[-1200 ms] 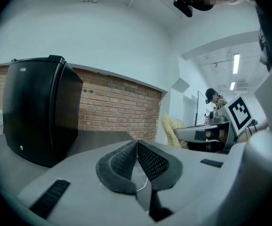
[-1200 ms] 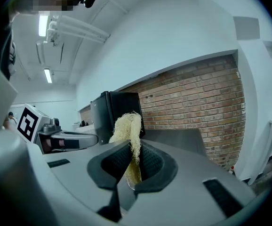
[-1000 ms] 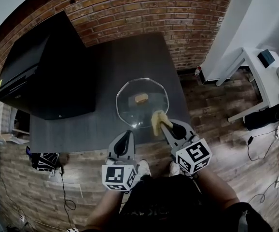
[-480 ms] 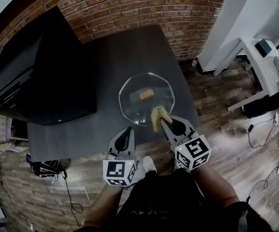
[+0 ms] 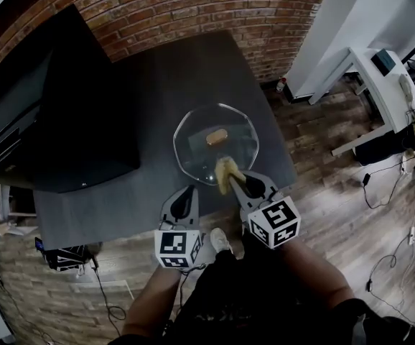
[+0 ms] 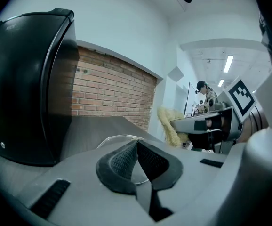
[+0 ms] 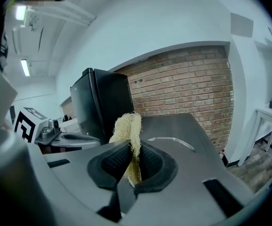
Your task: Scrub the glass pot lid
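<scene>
The glass pot lid (image 5: 193,146) lies flat on the dark table (image 5: 157,85), its orange-brown knob (image 5: 216,136) on top. My right gripper (image 5: 232,180) is shut on a yellowish loofah scrubber (image 5: 224,171), which sits over the lid's near rim. In the right gripper view the loofah (image 7: 128,128) sticks up between the pads, with the lid (image 7: 171,141) beyond it. My left gripper (image 5: 186,195) hovers at the table's front edge, just short of the lid, shut with nothing in it. The left gripper view shows its pads (image 6: 122,159) meeting, with the lid (image 6: 117,138) ahead.
A big black cabinet (image 5: 49,113) stands on the left of the table against a brick wall (image 5: 193,6). White furniture (image 5: 365,56) is to the right, across the wooden floor. My shoe (image 5: 220,241) shows below the table's edge.
The right gripper has carried the loofah a little left along the lid's near rim. The left gripper has stayed about where it was.
</scene>
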### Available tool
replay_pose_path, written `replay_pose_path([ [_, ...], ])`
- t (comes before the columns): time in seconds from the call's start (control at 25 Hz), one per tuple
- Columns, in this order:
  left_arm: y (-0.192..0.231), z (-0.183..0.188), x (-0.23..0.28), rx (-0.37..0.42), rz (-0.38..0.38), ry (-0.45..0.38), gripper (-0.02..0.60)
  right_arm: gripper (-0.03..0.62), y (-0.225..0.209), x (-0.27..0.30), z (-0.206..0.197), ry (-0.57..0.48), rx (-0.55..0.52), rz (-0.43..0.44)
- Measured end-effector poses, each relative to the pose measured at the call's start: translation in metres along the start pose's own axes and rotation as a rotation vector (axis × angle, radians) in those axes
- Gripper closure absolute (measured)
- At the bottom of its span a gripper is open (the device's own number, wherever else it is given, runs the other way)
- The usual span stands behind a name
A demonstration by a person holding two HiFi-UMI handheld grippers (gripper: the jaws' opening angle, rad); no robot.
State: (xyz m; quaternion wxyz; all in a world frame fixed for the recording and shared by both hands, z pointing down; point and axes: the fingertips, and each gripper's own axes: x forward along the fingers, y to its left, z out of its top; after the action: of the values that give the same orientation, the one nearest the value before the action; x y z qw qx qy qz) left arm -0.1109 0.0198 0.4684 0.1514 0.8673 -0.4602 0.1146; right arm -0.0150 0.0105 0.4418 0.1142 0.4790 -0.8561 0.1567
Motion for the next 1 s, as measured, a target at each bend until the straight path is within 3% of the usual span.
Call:
replay_pose_path([
  [0.56,0.011,-0.041,0.052,0.004,0.045,0.106,0.548,0.547,-0.016,0.056,-0.053,0.163,-0.010,0.037],
  [1.0,0.041,-0.100,0.090,-0.022,0.115,0.240,0.548,0.546,-0.030,0.107,-0.101,0.340,-0.079,0.000],
])
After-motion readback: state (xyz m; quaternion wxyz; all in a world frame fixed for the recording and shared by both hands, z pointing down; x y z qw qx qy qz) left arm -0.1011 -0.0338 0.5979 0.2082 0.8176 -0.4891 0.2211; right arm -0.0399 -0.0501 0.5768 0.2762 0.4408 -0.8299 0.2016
